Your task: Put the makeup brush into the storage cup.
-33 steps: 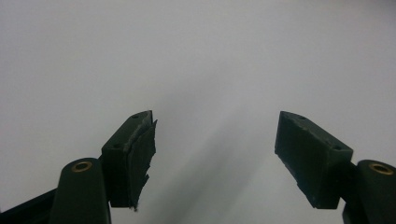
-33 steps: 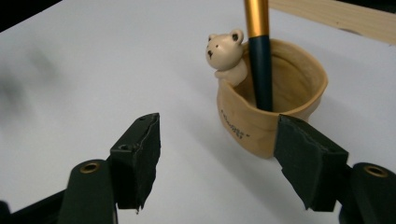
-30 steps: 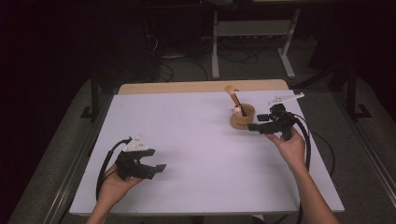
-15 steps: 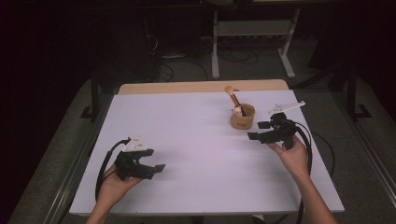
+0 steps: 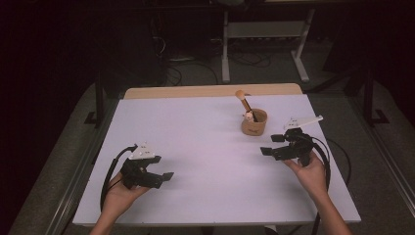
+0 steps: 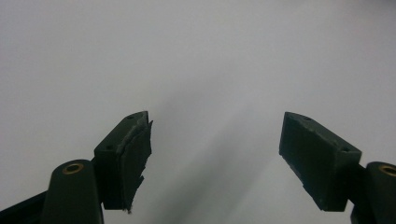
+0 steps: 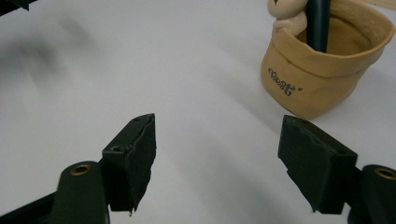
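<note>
Since a second ago, the right gripper [image 5: 268, 151] has drawn back from the cup [image 5: 254, 123] toward the near right of the table [image 5: 205, 142]; the left gripper [image 5: 166, 176] has kept its place.

From above, the table is white with a bare wooden strip along its far edge. Around it the room is dark: grey floor, loose cables, and a white metal frame [image 5: 264, 34] beyond.

At near left, the left gripper rests over the table in a hand, its jaws wide with nothing between them, having just been opening. Right of centre stands the tan cup, upright, with a dark-handled brush [image 5: 244, 104] leaning in it. Near right, the right gripper hovers just beside the cup, jaws wide and empty.

Its own view adds dark lettering on the cup [image 7: 322, 70] and a small pale figure on its rim. The left gripper view shows plain white surface.
</note>
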A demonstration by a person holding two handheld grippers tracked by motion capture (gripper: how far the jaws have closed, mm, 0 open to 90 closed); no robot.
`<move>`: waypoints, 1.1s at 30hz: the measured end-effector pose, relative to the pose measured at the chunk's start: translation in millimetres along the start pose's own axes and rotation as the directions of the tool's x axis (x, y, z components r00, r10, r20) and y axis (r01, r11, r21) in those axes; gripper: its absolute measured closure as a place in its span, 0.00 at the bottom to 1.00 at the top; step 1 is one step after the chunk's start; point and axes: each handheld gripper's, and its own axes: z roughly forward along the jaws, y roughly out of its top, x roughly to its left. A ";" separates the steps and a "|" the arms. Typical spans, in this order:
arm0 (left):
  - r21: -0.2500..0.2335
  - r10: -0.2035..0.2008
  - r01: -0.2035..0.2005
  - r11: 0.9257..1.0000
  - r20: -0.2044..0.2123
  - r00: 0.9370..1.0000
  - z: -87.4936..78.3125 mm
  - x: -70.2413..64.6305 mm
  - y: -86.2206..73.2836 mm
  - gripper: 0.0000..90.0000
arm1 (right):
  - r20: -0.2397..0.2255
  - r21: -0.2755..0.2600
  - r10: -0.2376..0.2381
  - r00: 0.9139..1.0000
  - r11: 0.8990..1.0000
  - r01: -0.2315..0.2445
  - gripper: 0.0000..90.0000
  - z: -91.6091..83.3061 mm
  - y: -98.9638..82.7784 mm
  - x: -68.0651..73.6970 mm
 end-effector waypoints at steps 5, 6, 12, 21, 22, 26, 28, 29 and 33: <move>-0.002 0.001 -0.001 1.000 -0.005 1.000 -0.5 0.1 -2.6 0.27 | 0.001 -0.006 -0.004 1.000 1.000 0.004 0.30 -3.8 -7.4 4.4; 0.001 0.001 -0.001 1.000 -0.005 1.000 -0.9 -0.1 -3.2 0.27 | 0.001 -0.012 -0.003 1.000 1.000 0.003 0.30 -4.9 -8.8 5.0; -0.004 0.001 -0.001 1.000 -0.011 1.000 -2.5 0.8 -5.8 0.26 | 0.003 -0.018 0.000 1.000 1.000 0.000 0.30 -9.1 -17.4 8.4; -0.016 -0.015 0.015 1.000 -0.023 1.000 -5.3 2.0 -13.0 0.26 | 0.007 -0.024 -0.020 1.000 0.999 0.020 0.29 -14.5 -23.8 14.1; -0.012 -0.011 0.011 1.000 -0.024 1.000 -5.7 2.3 -13.9 0.26 | 0.006 -0.021 -0.012 1.000 1.000 0.013 0.29 -14.8 -24.5 15.6; -0.021 -0.015 0.014 1.000 -0.026 1.000 -7.0 2.0 -16.6 0.26 | 0.004 -0.022 -0.021 1.000 1.000 0.021 0.29 -15.4 -27.1 18.4; -0.024 -0.014 0.014 1.000 -0.027 1.000 -7.6 1.9 -17.4 0.26 | 0.003 -0.016 -0.020 1.000 1.000 0.020 0.29 -16.0 -27.8 19.7; -0.026 -0.013 0.012 1.000 -0.028 1.000 -7.7 1.8 -17.8 0.26 | 0.006 -0.019 -0.024 1.000 1.000 0.025 0.29 -15.9 -28.4 20.1; -0.021 -0.011 0.011 1.000 -0.025 1.000 -7.5 0.1 -20.3 0.25 | -0.002 -0.015 -0.023 1.000 1.000 0.023 0.29 -16.6 -31.0 21.8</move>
